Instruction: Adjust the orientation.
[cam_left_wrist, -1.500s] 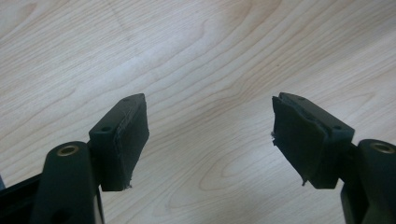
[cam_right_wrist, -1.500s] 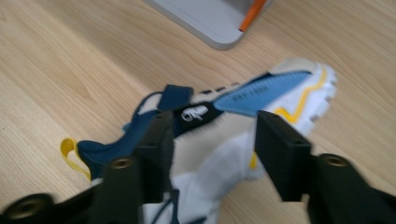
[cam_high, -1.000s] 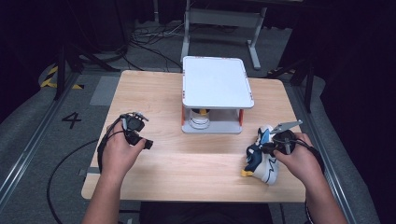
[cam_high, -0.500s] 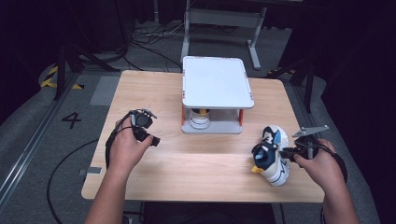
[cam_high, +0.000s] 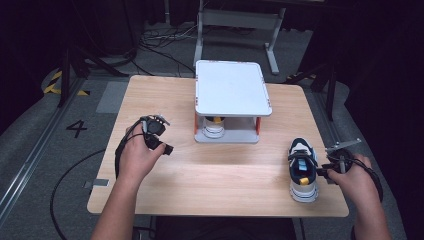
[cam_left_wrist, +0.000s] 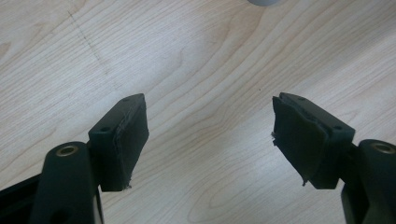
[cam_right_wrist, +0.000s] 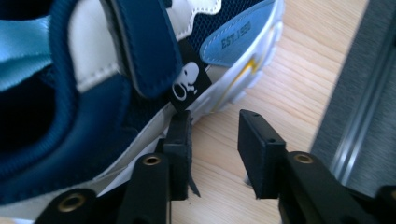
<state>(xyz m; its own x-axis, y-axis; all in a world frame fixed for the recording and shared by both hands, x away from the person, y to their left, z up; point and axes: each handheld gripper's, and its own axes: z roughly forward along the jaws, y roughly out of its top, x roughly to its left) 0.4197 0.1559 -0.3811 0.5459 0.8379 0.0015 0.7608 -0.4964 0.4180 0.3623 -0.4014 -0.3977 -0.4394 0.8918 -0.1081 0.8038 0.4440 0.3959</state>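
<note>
One shoe stands just left of the right gripper.
Its jaws have just been opening (nothing between them), one pad beside the sole.

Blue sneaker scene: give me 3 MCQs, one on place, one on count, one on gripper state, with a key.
1. Where does the blue sneaker stand?
A. near right corner of the table
B. on top of the white rack
C. on the floor

2. How many shoes are in the high view?
A. one
B. two
C. four

3. How is the right gripper?
A. clamped on the sneaker's strap
B. open, nothing between the jaws
C. shut on a cable

Key:
1 A, it sits on the wooden table beside the right hand.
2 B, a second shoe stands under the white rack.
3 B, its jaws have just been opening; only bare wood shows between them.
</note>
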